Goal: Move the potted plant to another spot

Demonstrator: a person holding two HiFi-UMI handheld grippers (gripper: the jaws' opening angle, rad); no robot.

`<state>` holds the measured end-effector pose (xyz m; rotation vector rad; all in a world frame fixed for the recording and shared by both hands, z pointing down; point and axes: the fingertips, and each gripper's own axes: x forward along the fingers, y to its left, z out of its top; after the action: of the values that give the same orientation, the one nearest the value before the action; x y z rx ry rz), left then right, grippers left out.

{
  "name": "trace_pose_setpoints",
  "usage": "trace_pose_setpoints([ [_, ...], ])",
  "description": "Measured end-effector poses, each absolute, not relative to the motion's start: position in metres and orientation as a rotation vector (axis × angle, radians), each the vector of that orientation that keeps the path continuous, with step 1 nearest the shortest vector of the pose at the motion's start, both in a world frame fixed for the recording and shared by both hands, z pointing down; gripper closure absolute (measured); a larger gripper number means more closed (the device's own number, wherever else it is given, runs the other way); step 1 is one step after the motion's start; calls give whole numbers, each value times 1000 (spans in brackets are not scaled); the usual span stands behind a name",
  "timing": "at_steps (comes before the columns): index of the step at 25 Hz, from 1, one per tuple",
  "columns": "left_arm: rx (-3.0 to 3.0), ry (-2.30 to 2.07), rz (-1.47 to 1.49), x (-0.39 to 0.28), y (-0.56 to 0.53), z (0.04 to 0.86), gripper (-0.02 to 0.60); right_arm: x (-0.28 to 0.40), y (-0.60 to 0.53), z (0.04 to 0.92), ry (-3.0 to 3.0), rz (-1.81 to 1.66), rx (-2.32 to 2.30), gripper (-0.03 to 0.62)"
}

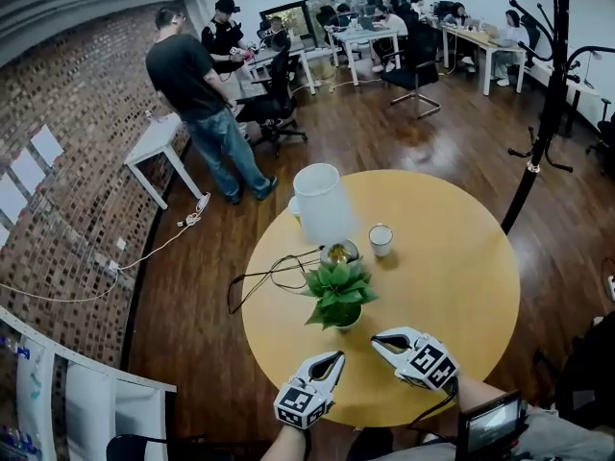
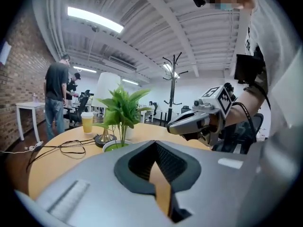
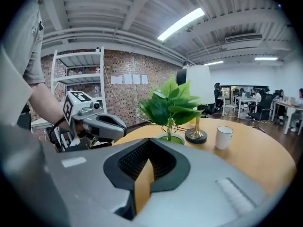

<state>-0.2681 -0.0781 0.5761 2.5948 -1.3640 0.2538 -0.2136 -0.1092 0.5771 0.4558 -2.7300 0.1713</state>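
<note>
A small potted plant (image 1: 338, 296) with green leaves in a white pot stands on the round wooden table (image 1: 461, 286), near its middle. Both grippers hover just short of it, above the table's near edge. My left gripper (image 1: 335, 356) is shut and holds nothing; the plant (image 2: 122, 109) rises right beyond its tips (image 2: 154, 143). My right gripper (image 1: 377, 340) is also shut and empty, with the plant (image 3: 170, 105) straight ahead of its tips (image 3: 149, 140). Neither gripper touches the pot. Each one shows in the other's view: the right gripper (image 2: 173, 125) and the left gripper (image 3: 124, 125).
Behind the plant stand a table lamp (image 1: 322, 205) with a white shade, a white cup (image 1: 381, 239) and a cup of yellow drink (image 2: 87, 122). A black cable (image 1: 279, 275) loops off the table's left side. A black coat stand (image 1: 548, 94) rises at the right. People stand and sit farther back.
</note>
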Motion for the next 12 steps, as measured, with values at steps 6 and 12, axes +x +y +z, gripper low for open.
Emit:
trace_pose_setpoints([
  [6,2480,-1597,85,-219,-41,534,581,-166,-67,549,-2800,145,433,586],
  [12,2434,-1694,23,-165,11,511,581,-115,-14,523,-2858,163,428,586],
])
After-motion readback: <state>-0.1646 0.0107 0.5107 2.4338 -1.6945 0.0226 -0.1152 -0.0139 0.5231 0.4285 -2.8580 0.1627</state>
